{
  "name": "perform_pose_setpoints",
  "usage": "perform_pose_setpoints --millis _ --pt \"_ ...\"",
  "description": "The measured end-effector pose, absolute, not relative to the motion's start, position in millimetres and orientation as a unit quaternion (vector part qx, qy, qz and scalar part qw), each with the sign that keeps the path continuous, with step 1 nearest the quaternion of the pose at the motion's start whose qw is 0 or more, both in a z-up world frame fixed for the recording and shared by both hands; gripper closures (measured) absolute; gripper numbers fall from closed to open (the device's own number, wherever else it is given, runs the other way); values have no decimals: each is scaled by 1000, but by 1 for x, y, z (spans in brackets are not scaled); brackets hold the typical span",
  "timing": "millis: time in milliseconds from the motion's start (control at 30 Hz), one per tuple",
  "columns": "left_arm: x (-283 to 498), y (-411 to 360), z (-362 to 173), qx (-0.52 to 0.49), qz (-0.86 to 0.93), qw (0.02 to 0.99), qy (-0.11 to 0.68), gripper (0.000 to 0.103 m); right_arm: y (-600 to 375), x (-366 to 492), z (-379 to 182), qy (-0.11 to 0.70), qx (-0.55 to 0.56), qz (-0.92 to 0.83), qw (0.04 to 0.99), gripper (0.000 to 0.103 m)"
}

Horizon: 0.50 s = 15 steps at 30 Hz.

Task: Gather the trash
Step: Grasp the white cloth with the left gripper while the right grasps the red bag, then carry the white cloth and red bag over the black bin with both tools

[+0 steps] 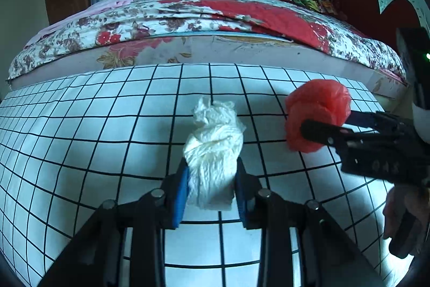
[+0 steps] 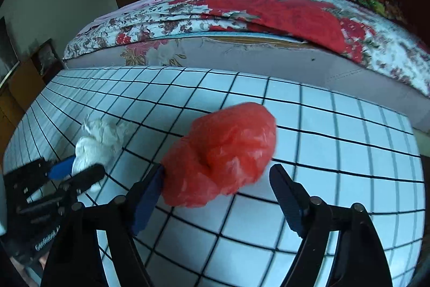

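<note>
Two handheld grippers work over a table [image 1: 80,141] covered in a white cloth with a black grid, set against the side of a bed [image 1: 204,18] with a floral red and white quilt. The left gripper [image 1: 212,179] has its jaws clamped on a crumpled white paper wad [image 1: 215,152], held near the middle of the table. The right gripper [image 2: 217,184] has its jaws apart around a crumpled red plastic bag [image 2: 220,152]; the left pad touches the bag, the right pad stands clear of it. The bag sits toward the table's right side, near the far edge by the bed.
</note>
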<state>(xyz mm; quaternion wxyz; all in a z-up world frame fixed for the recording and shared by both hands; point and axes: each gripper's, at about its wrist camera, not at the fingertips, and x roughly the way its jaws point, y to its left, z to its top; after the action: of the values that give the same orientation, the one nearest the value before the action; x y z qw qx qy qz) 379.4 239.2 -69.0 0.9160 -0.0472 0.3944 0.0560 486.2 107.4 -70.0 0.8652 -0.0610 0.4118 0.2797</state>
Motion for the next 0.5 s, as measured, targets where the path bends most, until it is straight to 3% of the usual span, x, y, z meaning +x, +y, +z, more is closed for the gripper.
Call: perform_pose_setpoints --millis 100,167,233,367,500 --pt "377 243 -69 -47 58 917 393 71 115 492 -72 414 -58 287 862 25" --pt "378 246 -70 -48 57 916 394 71 118 497 -75 421 -51 293 857 51" --pt "379 248 -71 -48 58 915 396 71 116 499 -77 420 -42 291 859 53" --pt "375 248 -73 -44 58 916 395 71 106 497 -79 423 -24 294 857 69" --pt "364 239 -69 -35 57 921 385 71 83 478 -69 403 -16 290 868 71"
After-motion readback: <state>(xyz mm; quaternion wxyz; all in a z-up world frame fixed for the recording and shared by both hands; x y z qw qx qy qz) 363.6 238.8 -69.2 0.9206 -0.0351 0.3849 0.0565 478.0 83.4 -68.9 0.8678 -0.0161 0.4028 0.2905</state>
